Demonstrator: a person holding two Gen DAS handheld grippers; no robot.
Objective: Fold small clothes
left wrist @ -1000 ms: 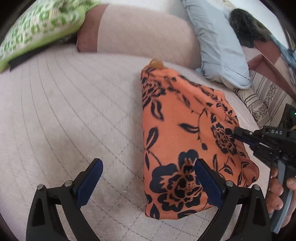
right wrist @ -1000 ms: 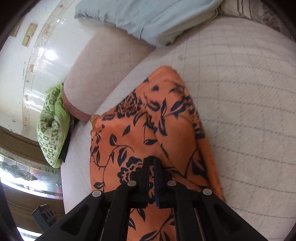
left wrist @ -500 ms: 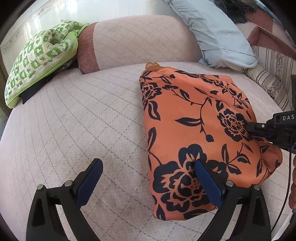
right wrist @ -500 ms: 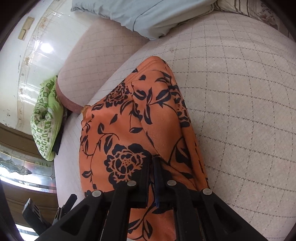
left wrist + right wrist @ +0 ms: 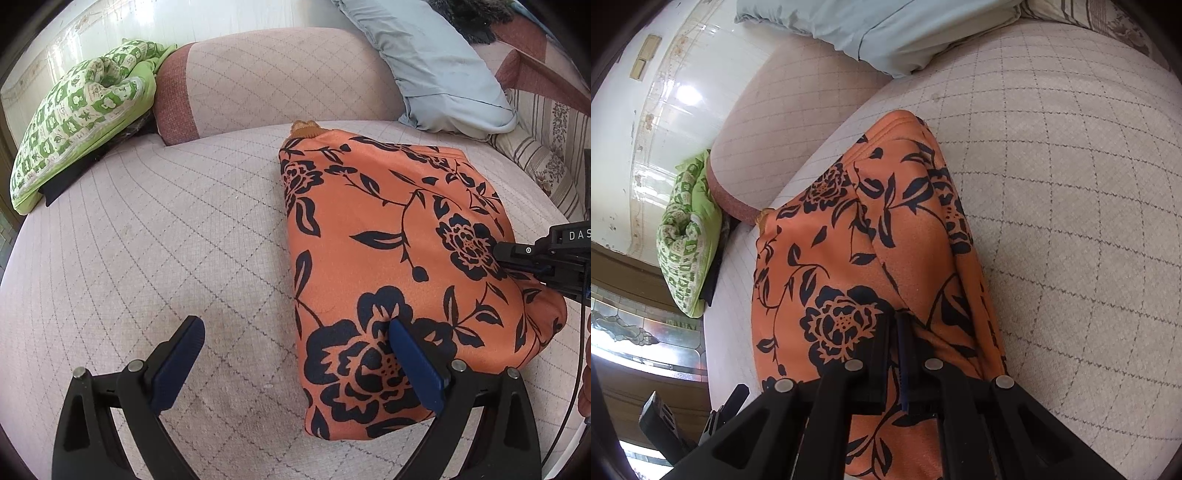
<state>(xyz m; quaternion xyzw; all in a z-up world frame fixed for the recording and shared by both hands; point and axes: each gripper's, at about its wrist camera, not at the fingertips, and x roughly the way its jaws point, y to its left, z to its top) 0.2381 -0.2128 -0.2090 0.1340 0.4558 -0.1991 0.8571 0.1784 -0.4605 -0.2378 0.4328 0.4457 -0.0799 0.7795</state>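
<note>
- Pale quilted sofa seat (image 5: 155,236) with a diamond stitch pattern fills most of both views; its padded backrest (image 5: 273,77) rises at the far side, with a reddish band at one end.
- Ahead of the left gripper (image 5: 295,365), slightly to its right, lies the orange garment (image 5: 384,266), printed with dark navy flowers and leaves. It is folded into a thick, roughly rectangular bundle, and a bit of brown ribbed trim pokes out at its far corner.
- That gripper's jaws stand wide apart and hold nothing. Its right blue pad (image 5: 413,369) overlaps the near flower of the cloth; I cannot tell if it touches. The other pad is over bare cushion.
- The right gripper (image 5: 895,328) has its jaws pressed together on the orange garment (image 5: 849,266), pinching a ridge of fabric near the bundle's right side; in the left wrist view it reaches in from the right edge.
- Far left of the left gripper, a green patterned cushion (image 5: 77,122) leans by the backrest.
- Far ahead to the right, a light blue pillow (image 5: 436,66) rests against the backrest, with striped bedding (image 5: 543,162) beyond it.
- White tiled wall (image 5: 676,85) stands behind the sofa.
</note>
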